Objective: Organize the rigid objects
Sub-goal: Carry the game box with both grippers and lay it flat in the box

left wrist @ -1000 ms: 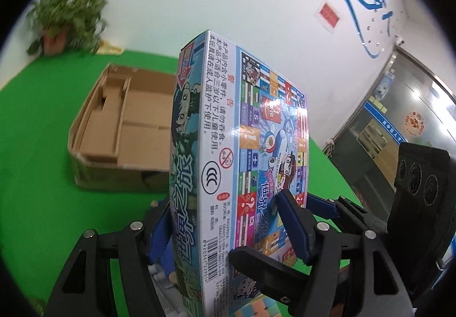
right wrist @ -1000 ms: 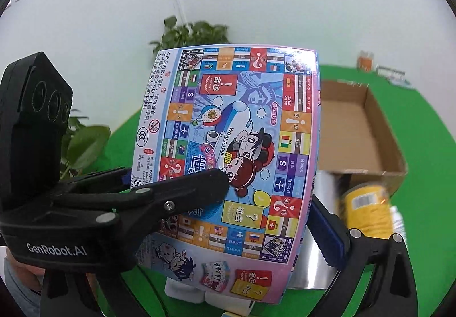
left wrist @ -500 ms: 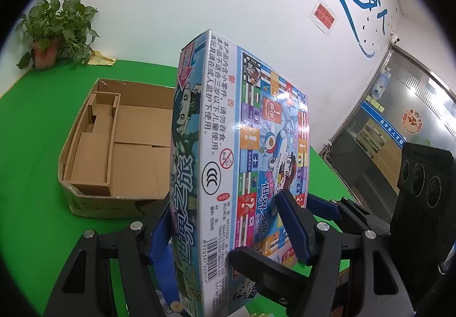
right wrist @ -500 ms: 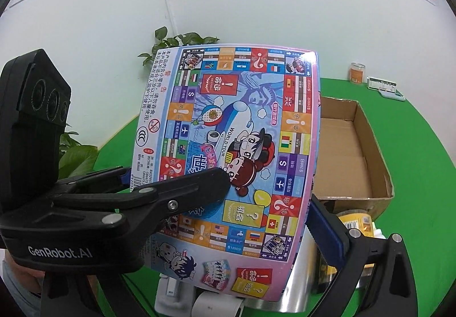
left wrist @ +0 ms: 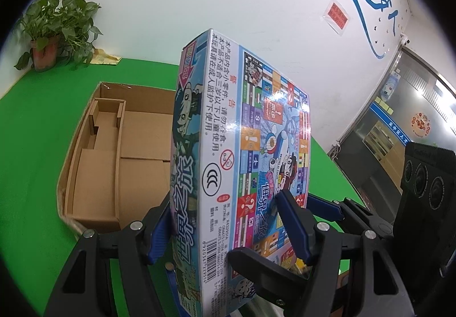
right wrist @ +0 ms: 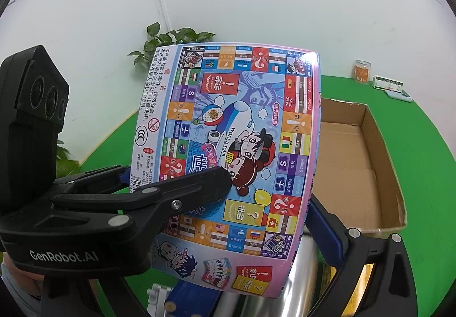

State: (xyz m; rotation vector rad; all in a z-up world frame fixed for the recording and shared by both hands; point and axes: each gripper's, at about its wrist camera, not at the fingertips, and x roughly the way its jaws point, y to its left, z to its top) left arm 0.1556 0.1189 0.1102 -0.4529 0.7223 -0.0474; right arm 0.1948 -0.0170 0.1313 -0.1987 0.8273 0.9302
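Observation:
A colourful board game box (left wrist: 242, 160) (right wrist: 236, 146) stands upright in the air above the green table, held by both grippers. My left gripper (left wrist: 222, 211) is shut across its thickness, one blue pad on each broad face; it also shows in the right wrist view as the left gripper (right wrist: 171, 177). My right gripper (right wrist: 225, 220) spans the box's width. Its right pad (right wrist: 325, 223) lies against the box's side edge, and its other finger is hidden behind the left gripper. An open cardboard carton (left wrist: 94, 151) (right wrist: 382, 151) with inner dividers sits just beyond the game box.
A silver cylinder (right wrist: 302, 274) and a white item (right wrist: 159, 294) lie on the table under the game box. A potted plant (left wrist: 57, 29) stands at the far table corner, an orange jar (right wrist: 362, 72) at the back edge. A glass door (left wrist: 399, 123) is at right.
Both grippers carried the game box together toward the carton, which now looks larger and closer. The yellow can seen below has slid almost out of the right wrist view.

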